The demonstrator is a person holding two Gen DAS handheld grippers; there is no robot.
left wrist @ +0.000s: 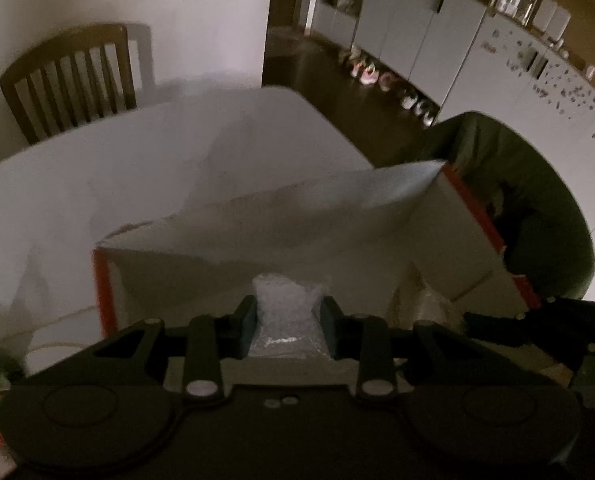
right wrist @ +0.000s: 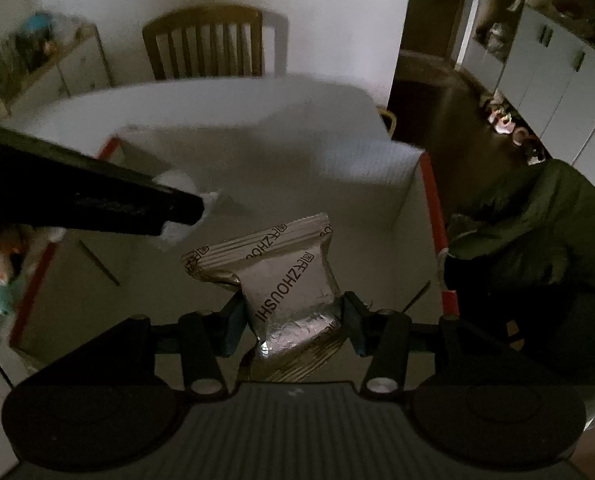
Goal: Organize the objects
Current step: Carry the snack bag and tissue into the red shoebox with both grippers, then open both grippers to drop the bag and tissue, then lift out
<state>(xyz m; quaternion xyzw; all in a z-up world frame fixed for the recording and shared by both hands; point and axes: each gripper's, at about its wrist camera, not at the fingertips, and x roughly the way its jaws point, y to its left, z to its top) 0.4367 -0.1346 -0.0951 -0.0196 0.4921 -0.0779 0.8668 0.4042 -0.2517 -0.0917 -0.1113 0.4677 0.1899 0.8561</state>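
An open white cardboard box with red edge tape (left wrist: 377, 208) (right wrist: 431, 184) stands on the white table. My left gripper (left wrist: 285, 316) is shut on a crumpled clear plastic packet (left wrist: 287, 304) and hangs over the box's inside. In the right wrist view that same gripper (right wrist: 189, 212) comes in from the left with the white packet (right wrist: 177, 184) at its tip. My right gripper (right wrist: 293, 316) is shut on a silver foil pouch (right wrist: 285, 280) with black lettering, held above the box floor.
A wooden chair (left wrist: 69, 76) (right wrist: 205, 44) stands behind the white table (left wrist: 177, 140). A dark green garment (right wrist: 537, 232) lies to the right of the box. White cabinets (left wrist: 417, 28) and shoes line the far dark floor. A cluttered shelf (right wrist: 37, 60) sits at the left.
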